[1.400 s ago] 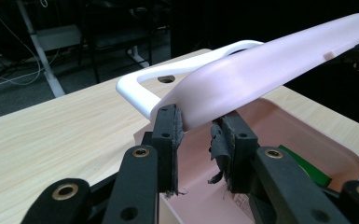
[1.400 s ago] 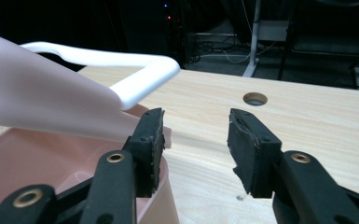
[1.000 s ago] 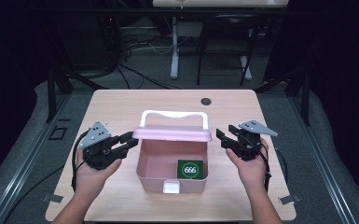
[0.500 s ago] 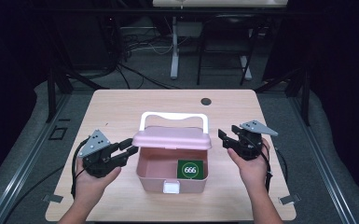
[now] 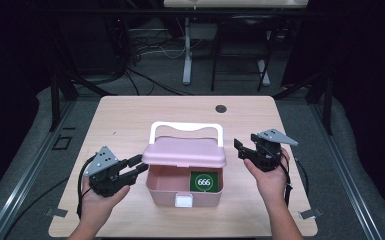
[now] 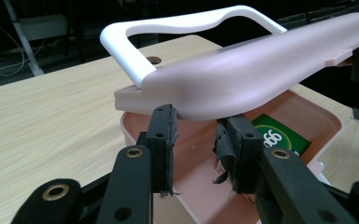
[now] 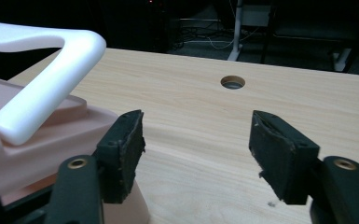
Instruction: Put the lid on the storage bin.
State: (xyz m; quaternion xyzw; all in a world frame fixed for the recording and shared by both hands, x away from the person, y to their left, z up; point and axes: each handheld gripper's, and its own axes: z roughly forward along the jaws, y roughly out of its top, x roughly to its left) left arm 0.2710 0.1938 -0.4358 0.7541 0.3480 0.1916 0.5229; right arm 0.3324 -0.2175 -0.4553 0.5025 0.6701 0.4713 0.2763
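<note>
A pink plastic box (image 5: pixel 166 194) stands mid-table with its pink lid (image 5: pixel 185 152) half raised over it and a white handle (image 5: pixel 186 126) on top. Inside lies a green card marked 666 (image 5: pixel 204 182). My left gripper (image 5: pixel 137 165) is open at the lid's left end. In the left gripper view the lid (image 6: pixel 261 70) rests just above the jaw tips of that gripper (image 6: pixel 196 135), and the card (image 6: pixel 275 137) shows beyond them. My right gripper (image 5: pixel 238 148) is open, just right of the lid and apart from it. The right gripper view shows this gripper (image 7: pixel 196 140) beside the handle (image 7: pixel 46 88).
The box has a white latch (image 5: pixel 183 201) on its front wall. A round cable hole (image 5: pixel 221 108) sits near the table's far edge. The wooden table (image 5: pixel 120 120) is bare around the box. Dark floor, cables and stands lie beyond.
The lid has swung forward and down over the box. My left gripper has dropped lower and nearer the person with it. The right gripper has barely moved.
</note>
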